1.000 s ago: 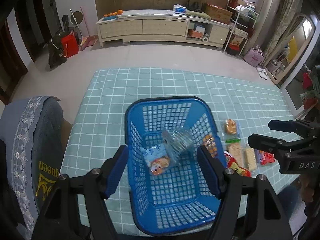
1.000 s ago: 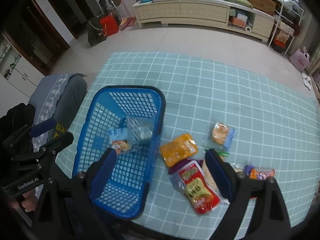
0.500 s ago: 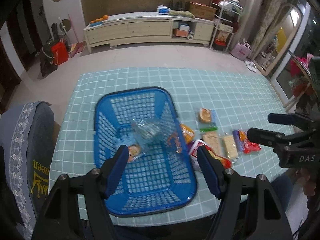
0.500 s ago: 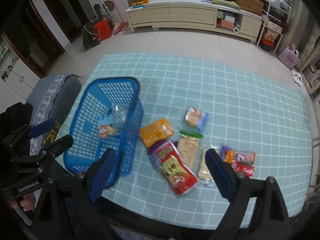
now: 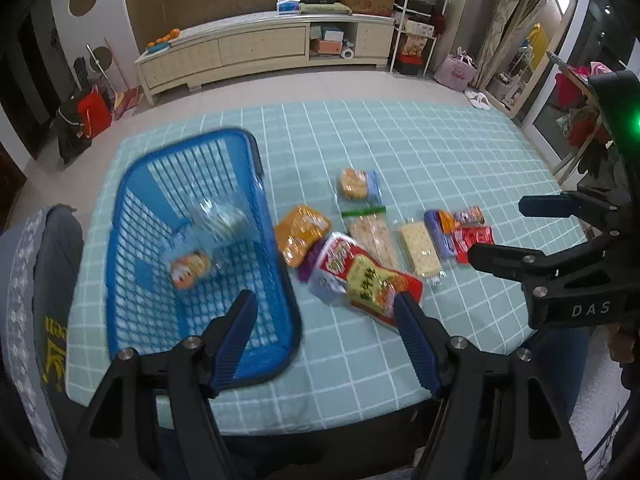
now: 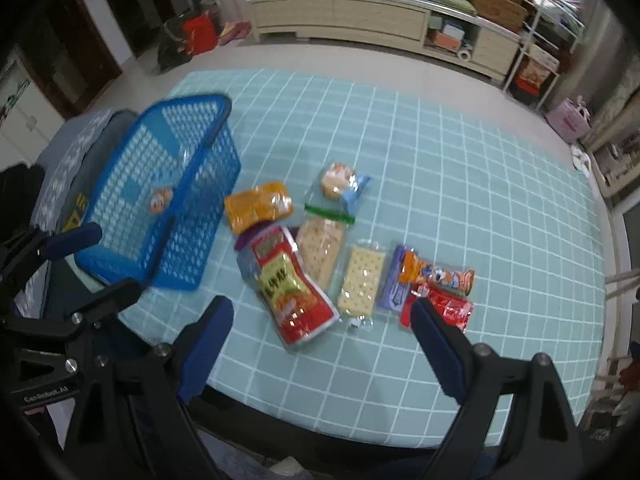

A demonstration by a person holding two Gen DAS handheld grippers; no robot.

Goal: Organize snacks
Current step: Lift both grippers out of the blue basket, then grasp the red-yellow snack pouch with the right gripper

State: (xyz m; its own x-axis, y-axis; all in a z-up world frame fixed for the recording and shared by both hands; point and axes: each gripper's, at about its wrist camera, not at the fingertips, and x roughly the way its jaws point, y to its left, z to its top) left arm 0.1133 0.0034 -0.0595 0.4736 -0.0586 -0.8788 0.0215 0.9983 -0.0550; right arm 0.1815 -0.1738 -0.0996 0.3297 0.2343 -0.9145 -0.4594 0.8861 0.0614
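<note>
One blue basket (image 5: 200,248) sits near the table's (image 5: 400,152) left edge, holding two snacks: a clear packet (image 5: 222,216) and a small orange-printed packet (image 5: 190,268). Eight packets (image 6: 360,276) lie loose beside it toward the near edge, their print unreadable. The left gripper (image 5: 324,312) and the right gripper (image 6: 320,320) both hover released, grasping nothing. "DAS" is printed on the right gripper.

left gripper (image 5: 324,316) jaws apart, right gripper (image 6: 322,318) wider
</note>
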